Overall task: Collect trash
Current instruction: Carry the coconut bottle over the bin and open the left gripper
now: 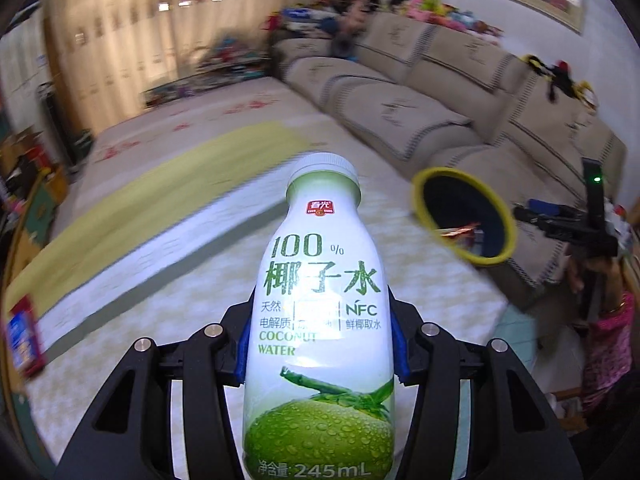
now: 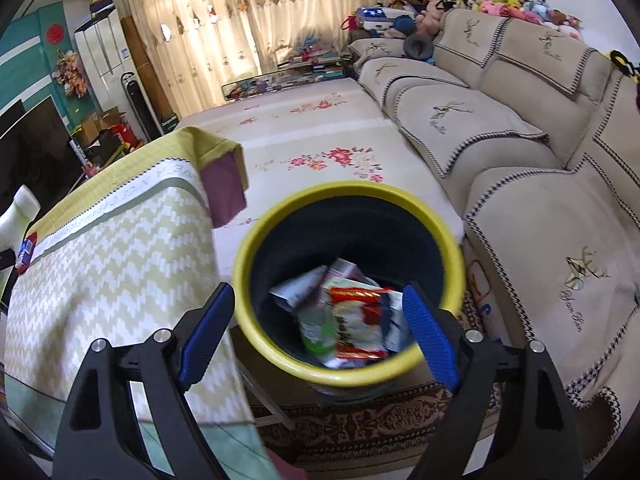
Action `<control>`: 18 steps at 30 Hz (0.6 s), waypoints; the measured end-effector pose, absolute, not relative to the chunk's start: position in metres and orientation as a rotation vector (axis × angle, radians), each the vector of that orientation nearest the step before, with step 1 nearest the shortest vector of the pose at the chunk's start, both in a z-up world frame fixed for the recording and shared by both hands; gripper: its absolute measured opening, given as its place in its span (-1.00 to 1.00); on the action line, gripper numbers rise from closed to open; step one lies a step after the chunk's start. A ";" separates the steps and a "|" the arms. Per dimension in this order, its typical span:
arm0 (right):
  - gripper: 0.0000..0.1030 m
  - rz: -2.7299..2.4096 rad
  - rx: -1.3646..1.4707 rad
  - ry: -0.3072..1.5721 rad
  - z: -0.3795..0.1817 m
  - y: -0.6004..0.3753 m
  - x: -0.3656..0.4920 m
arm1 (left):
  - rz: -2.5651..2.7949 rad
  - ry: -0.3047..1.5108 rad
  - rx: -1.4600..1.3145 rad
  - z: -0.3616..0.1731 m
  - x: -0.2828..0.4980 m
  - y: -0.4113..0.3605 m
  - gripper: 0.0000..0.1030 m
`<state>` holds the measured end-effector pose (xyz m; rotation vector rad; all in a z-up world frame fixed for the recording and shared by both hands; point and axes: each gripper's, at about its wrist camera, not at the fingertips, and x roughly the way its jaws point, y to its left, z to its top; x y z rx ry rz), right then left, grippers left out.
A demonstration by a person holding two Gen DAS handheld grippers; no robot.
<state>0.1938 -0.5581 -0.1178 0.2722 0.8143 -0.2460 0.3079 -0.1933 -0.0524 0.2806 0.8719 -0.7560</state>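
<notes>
My left gripper (image 1: 320, 344) is shut on a white and green coconut water bottle (image 1: 320, 320), held upright with its white cap on. A dark bin with a yellow rim (image 1: 464, 216) is to its right, further off. In the right wrist view the same bin (image 2: 348, 280) sits right below my right gripper (image 2: 320, 312), which is open and empty above the bin's near rim. Inside the bin lie a red and white snack wrapper (image 2: 356, 324) and other packets. The right gripper also shows in the left wrist view (image 1: 576, 224), beside the bin.
A table with a yellow-green zigzag cloth (image 2: 100, 280) stands left of the bin. A beige sofa (image 2: 520, 160) runs along the right. A floral rug (image 2: 320, 140) lies beyond. A small blue and red packet (image 1: 22, 340) lies at the table's left edge.
</notes>
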 end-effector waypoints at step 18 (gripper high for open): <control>0.59 -0.329 0.372 0.814 -0.139 -0.616 0.132 | -1.024 1.049 0.481 -0.141 0.314 -0.526 -0.01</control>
